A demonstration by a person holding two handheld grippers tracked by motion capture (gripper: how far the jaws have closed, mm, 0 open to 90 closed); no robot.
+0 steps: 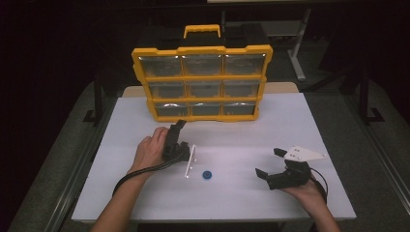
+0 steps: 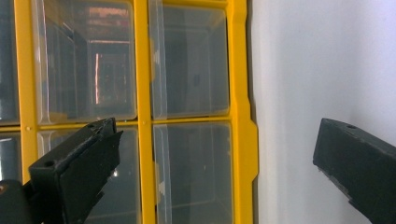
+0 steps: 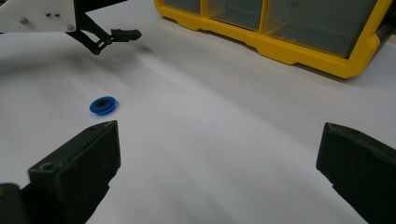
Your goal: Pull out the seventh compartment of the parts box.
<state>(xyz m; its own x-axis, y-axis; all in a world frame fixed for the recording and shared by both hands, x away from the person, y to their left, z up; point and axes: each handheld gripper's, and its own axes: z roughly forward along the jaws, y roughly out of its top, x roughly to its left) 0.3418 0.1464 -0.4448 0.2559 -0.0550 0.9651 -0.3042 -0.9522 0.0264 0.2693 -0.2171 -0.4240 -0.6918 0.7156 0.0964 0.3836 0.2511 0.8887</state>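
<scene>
High view shows a blue ring [image 1: 207,175] on the tabletop [image 1: 241,193] between both grippers. Left gripper [image 1: 178,129] and right gripper [image 1: 270,163] have their jaws wide apart, holding nothing

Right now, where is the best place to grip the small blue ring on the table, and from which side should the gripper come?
Grip the blue ring across its outer rim, coming straight down from above. It lies flat and low on the white table, apart from everything, so a sideways approach would probably only push it. The right gripper is open and faces it already.
</scene>
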